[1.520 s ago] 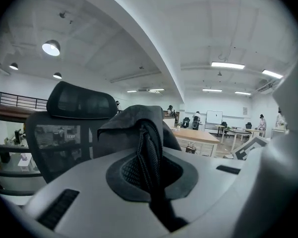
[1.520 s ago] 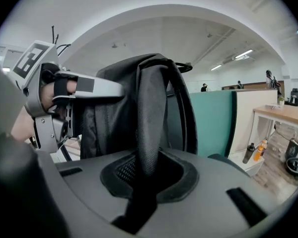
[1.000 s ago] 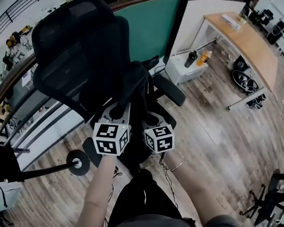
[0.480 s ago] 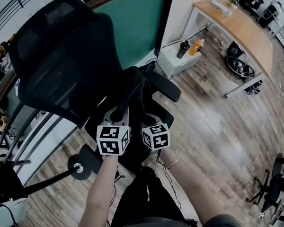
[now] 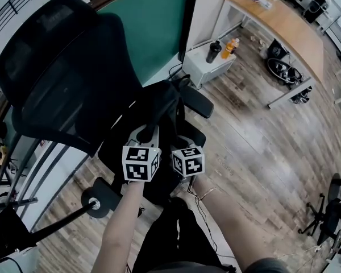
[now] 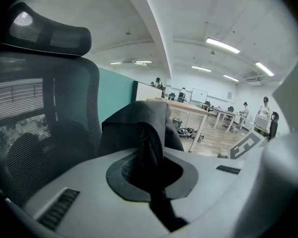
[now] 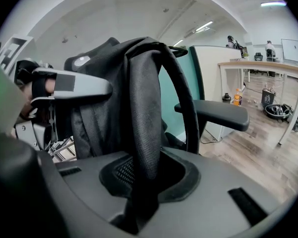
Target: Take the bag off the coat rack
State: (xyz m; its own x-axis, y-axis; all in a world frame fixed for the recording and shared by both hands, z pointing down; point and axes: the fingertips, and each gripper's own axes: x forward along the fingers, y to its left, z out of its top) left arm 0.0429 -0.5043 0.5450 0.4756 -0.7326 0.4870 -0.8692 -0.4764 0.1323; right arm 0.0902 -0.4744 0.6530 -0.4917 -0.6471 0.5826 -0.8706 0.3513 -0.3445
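Head view: looks down on a soft black fabric bag bunched against the front of a black mesh-backed office chair, with no coat rack plainly in sight. Finds the left gripper and right gripper side by side at the bag's near edge. Left gripper view: shows those jaws pinched fully together on a dark fold of fabric rising from the bag. Right gripper view: shows jaws clamped on a padded black mesh shoulder strap, held narrowly apart by its thickness. Reads as the carrying-away stage, the lift off the hook apparently done. To finish well: keep both pinches firm, move the two hands together to hold the bag level, steer the loose loop of strap clear of the black chair armrest, and lower gently before letting go. Avoid drawing the hands apart, for fear of losing the thin fold from the left pinch.
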